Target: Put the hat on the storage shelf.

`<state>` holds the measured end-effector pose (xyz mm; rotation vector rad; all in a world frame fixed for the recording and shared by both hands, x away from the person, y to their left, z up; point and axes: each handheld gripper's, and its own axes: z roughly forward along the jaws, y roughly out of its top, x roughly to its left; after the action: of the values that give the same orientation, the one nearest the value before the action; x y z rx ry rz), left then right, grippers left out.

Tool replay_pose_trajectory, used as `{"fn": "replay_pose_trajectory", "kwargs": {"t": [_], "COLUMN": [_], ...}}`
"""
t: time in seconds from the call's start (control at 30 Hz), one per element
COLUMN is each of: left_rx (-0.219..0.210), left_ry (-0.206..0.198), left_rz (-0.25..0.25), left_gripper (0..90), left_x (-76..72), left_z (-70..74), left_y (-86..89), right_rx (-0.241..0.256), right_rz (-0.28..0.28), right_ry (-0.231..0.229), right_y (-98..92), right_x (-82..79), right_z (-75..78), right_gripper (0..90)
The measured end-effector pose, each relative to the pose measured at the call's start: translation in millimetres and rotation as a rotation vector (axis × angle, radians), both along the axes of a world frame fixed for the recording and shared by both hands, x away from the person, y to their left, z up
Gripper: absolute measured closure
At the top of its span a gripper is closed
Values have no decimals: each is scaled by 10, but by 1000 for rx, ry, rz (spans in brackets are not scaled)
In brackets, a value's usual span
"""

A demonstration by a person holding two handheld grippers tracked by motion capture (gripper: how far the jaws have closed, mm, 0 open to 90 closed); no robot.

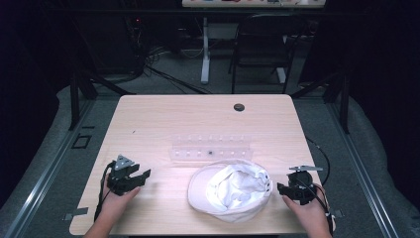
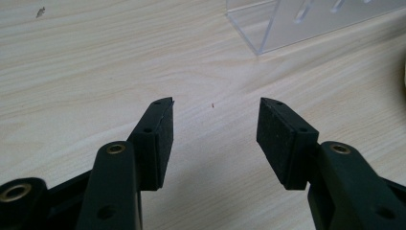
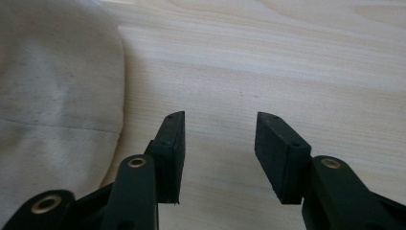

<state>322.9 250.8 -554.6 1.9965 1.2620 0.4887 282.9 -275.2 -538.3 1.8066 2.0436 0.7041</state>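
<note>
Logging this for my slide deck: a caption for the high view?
Open left gripper and right gripper flank an upturned white cap before a clear rack.

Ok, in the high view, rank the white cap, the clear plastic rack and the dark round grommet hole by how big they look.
1. White cap, largest.
2. Clear rack, smaller, though it lies farther from the camera.
3. Dark grommet hole, clearly smallest.
</note>
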Motion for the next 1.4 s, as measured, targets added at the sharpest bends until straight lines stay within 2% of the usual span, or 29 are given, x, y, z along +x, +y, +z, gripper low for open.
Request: {"fn": "replay_pose_trajectory", "kwargs": {"t": [0.2,0.37,0.43,0.57,0.6,0.8,0.97,1.03,1.4], "left_rx": [-14,-10,-7,-4,-4,-4,0,2,3], "left_ry": [14,-1,-4,2,3,10,17,17,24], "left_rz": [-9,3,3,9,13,16,16,13,16], "left_gripper": [478,477,475,471,471,469,471,471,471], "left_x": [-1,-4,-5,-2,-2,5,13,14,21], "left_z": [5,9,9,-1,-4,-13,-26,-26,-42], "left_y": [3,11,12,7,4,7,11,14,14], "right_rx": [0,8,11,16,10,21,43,36,104], "right_rz": [34,48,64,77,87,89,99,97,85], "right_ry": [17,38,74,102,122,146,175,179,233], "right_y": [16,29,37,50,62,83,105,109,93], "right_x": [42,84,115,146,162,209,264,272,380], "right_z": [145,258,310,351,387,476,585,600,820], "right_gripper": [585,600,600,598,592,570,583,586,593]}}
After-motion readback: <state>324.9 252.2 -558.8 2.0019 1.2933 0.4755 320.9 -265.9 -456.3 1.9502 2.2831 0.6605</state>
